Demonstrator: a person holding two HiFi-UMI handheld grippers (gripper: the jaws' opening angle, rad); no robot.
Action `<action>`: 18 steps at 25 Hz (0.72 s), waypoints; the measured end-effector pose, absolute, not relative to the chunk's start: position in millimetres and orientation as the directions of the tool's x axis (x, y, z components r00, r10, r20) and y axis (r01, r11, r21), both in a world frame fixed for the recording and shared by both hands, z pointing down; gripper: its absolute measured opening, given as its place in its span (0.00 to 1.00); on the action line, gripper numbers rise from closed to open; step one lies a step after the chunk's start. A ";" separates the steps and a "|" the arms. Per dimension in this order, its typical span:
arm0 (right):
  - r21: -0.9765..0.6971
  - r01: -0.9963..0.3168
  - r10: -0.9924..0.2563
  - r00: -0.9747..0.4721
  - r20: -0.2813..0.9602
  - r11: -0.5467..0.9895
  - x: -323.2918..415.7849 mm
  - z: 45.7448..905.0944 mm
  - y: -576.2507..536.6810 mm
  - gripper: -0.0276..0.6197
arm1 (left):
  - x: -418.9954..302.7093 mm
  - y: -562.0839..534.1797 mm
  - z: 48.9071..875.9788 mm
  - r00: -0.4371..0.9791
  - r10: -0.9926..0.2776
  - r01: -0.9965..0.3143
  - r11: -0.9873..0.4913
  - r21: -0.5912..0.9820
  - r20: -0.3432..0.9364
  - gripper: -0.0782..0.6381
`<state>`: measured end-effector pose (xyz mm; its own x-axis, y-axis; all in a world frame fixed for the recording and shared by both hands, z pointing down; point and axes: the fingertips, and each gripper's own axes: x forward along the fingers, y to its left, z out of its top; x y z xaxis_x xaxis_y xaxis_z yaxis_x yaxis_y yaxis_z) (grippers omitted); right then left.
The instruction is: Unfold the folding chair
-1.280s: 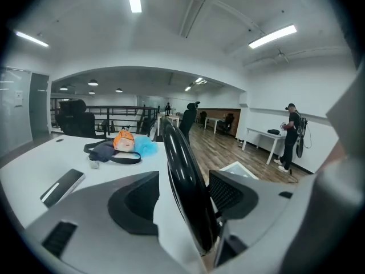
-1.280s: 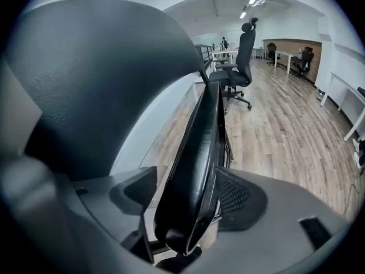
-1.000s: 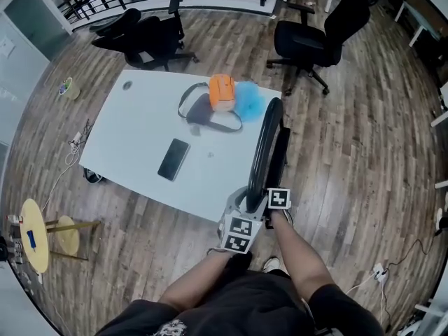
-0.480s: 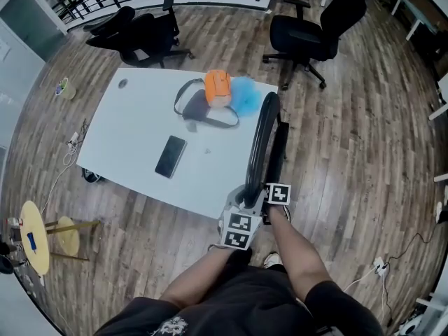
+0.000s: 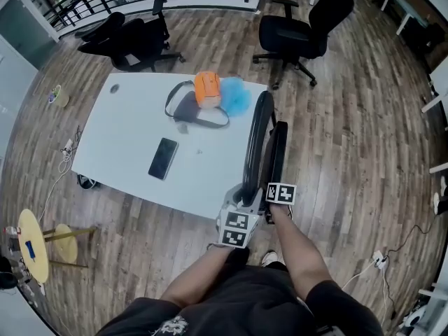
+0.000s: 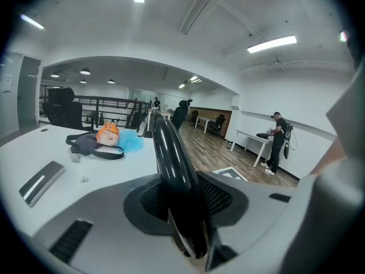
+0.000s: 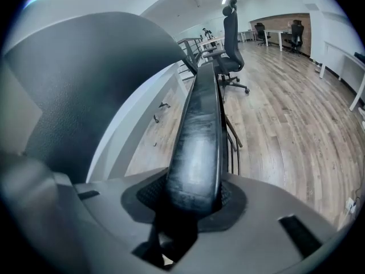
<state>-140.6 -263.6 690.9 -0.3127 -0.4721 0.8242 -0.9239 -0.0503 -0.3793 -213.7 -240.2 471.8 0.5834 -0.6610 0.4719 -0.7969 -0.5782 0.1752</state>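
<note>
The black folding chair [image 5: 253, 138] stands folded on edge against the white table's right side. Its curved back rim [image 6: 171, 153] runs between the jaws of my left gripper [image 5: 245, 198], which is shut on it near the lower end. The flat seat panel [image 7: 199, 124] lies to the right of the rim, and my right gripper [image 5: 273, 186] has that panel's edge between its closing jaws, pads against it. In the left gripper view the left gripper [image 6: 185, 210] grips the glossy rim; in the right gripper view the right gripper [image 7: 194, 201] grips the matt panel.
The white table [image 5: 119, 152] carries a phone [image 5: 162, 158], an orange bag with a strap [image 5: 205, 88] and a blue fluffy thing [image 5: 233, 96]. Black office chairs [image 5: 294, 30] [image 5: 126, 40] stand beyond. A yellow stool [image 5: 31, 240] is at the left. Wooden floor lies to the right.
Both grippers have closed onto the chair. The seat panel now stands slightly further right of the back rim than a second ago.
</note>
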 end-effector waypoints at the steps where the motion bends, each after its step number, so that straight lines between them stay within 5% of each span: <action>1: -0.388 -0.920 -0.476 -0.318 0.820 -0.052 -135.6 690.3 -261.6 0.26 | -212.8 -239.4 472.0 0.584 -0.660 -0.797 -0.577 0.179 0.473 0.28; 18: -0.675 -0.738 -0.563 -0.547 0.619 -0.025 7.2 705.3 -220.2 0.26 | -180.1 -231.4 493.1 0.599 -0.626 -0.794 -0.546 0.268 0.499 0.28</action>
